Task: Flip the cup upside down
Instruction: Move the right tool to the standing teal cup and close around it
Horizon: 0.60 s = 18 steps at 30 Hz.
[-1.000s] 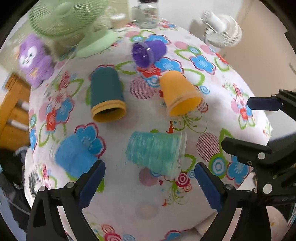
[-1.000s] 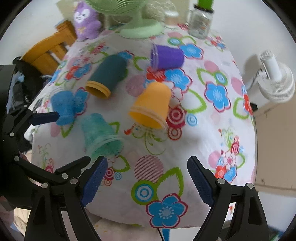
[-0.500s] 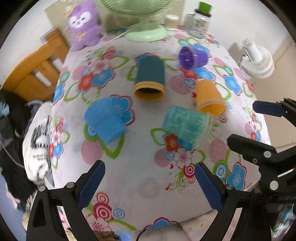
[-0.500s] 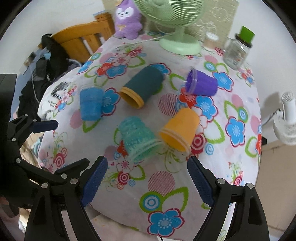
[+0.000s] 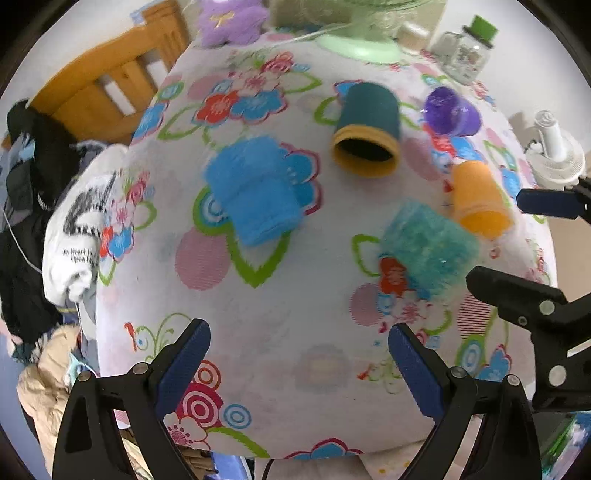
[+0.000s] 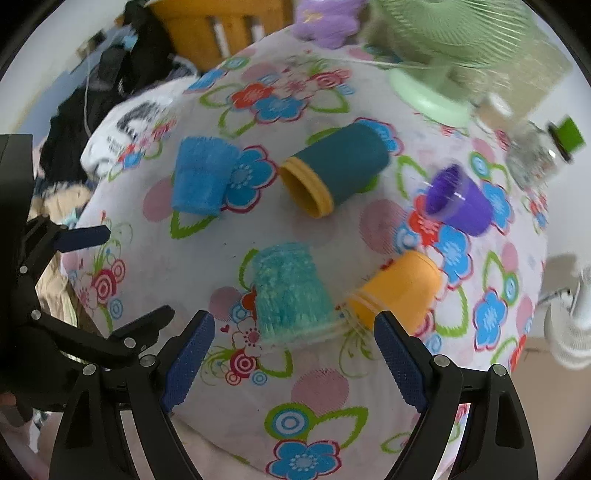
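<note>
You are holding both the left hand-held gripper point(image 5: 297, 356) and the right hand-held gripper point(image 6: 293, 345) spread wide and empty above the flower-patterned counter point(image 6: 321, 391). The translucent teal plastic cup point(image 6: 290, 293) is lying on its side nearest the right one. It is probably light, thin and squashable; pinch gently across its mid-wall.

Table point(image 6: 317, 391): five cups, all on their sides. Near centre: ribbed cup point(image 6: 288, 295), with smooth cup point(image 6: 399, 288) just right of it. Far left: fuzzy cup point(image 6: 199, 177). Far centre: tall cup point(image 6: 332, 170). Far right: small cup point(image 6: 458, 199). Behind them: desk fan point(image 6: 436, 74), jar point(image 6: 535, 155), plush toy point(image 6: 325, 18).
</note>
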{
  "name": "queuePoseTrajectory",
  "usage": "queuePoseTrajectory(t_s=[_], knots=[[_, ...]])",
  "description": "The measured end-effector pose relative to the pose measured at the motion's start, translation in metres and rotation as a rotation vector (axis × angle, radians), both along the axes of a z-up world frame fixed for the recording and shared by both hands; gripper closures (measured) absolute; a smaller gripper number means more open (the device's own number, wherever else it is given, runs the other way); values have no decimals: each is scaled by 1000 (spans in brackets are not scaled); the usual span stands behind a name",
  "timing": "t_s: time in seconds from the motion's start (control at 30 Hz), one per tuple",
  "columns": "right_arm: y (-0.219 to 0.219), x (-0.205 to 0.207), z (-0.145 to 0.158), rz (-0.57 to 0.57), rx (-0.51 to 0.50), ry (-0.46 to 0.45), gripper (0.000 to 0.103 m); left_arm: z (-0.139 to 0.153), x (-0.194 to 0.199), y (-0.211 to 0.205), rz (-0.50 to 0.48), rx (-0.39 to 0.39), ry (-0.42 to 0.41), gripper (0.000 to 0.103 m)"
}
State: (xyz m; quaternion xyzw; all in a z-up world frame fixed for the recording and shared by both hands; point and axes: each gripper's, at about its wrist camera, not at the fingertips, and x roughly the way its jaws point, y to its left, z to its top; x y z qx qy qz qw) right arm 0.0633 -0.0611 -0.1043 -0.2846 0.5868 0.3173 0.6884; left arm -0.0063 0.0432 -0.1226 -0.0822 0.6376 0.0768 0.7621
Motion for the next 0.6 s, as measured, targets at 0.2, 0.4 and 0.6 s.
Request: queuePoseTrajectory(t_s=[0.2, 0.4, 0.6], knots=[[23, 12, -28, 52, -71, 47, 13, -20, 4, 12, 42, -28, 30, 5], [37, 21, -49, 59, -114, 90, 20, -35, 12, 19, 38, -13, 39, 5], [44, 32, -68, 44, -158, 143, 24, -48, 16, 22, 8, -16, 58, 5]])
